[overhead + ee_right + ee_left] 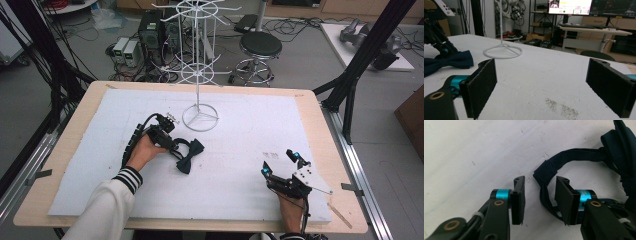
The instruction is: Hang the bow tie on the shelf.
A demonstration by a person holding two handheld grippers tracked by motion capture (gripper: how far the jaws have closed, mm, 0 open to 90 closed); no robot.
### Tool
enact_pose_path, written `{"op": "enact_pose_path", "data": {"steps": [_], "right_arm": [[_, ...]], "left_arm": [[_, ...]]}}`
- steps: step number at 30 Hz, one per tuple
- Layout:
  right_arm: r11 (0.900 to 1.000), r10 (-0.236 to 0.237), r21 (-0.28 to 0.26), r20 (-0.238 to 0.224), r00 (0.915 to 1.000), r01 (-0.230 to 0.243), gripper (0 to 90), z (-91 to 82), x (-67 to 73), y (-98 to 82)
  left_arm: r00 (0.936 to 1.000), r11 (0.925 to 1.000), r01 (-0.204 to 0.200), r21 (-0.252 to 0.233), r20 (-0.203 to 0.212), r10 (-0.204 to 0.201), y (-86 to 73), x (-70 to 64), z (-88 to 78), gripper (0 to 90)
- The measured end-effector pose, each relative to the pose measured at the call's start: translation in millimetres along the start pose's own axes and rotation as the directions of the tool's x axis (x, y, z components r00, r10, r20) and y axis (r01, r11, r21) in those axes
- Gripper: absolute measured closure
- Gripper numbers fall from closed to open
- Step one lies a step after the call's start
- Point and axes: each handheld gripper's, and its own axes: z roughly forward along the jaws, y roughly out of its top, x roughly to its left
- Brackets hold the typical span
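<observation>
One navy bow tie (pixel 190 155) lies just in front of the single white wire rack (pixel 200 118); my left gripper (pixel 539 199), half-open, straddles its strap (pixel 546 171) ungripped, while my right gripper (pixel 541 87) gapes empty.

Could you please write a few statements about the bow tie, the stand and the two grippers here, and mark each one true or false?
1. The bow tie lies flat on the white mat. True.
2. The bow tie's strap passes between the left gripper jaws, which do not yet press on it. True.
3. The right gripper holds the bow tie. False: its jaws stand wide open with nothing between them, well apart from the tie.
4. The bow tie hangs on the wire stand. False: the stand's hooks are bare.
5. The wire stand lies tipped over. False: it stands upright on its ring base.
</observation>
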Motion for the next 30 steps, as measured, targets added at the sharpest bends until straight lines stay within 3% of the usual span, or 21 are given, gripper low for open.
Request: {"op": "enact_pose_path", "data": {"steps": [4,5,10,16,24,27,30], "right_arm": [[1.0,-0.001,0.0,0.0,1.0,0.001,8.9,0.1,0.0,0.0],[1.0,0.0,0.0,-0.001,1.0,0.0,9.0,0.0,0.0,0.0],[1.0,0.001,-0.001,-0.001,1.0,-0.001,9.0,0.0,0.0,0.0],[1.0,0.002,-0.001,-0.001,1.0,-0.002,9.0,-0.1,0.1,-0.1],[1.0,0.001,-0.001,-0.001,1.0,-0.001,9.0,-0.1,0.1,-0.1],[1.0,0.001,-0.001,-0.001,1.0,-0.001,8.9,-0.1,0.2,0.0],[1.0,0.001,0.0,0.0,1.0,-0.001,9.0,-0.1,0.4,0.0]], "left_arm": [[1.0,0.9999,0.006,0.011,0.003,-0.006,0.3,-0.7,0.3,66.4],[0.9999,0.9999,0.007,0.012,0.01,-0.007,0.5,-0.6,0.1,71.7],[0.9999,0.9999,-0.004,0.011,0.016,0.004,0.2,-0.4,-1.7,81.3],[0.9999,0.9999,-0.012,0.004,0.012,0.012,-0.9,-1.2,-4.1,84.6],[0.9981,0.9946,-0.057,-0.087,0.018,0.059,-5.8,-3.6,-14.6,85.4],[0.9965,0.9846,-0.08,-0.155,0.013,0.083,-6.8,-4.9,-24.1,85.6],[0.9959,0.9784,-0.084,-0.189,0.016,0.089,-6.9,-6.0,-28.4,85.7]]}}
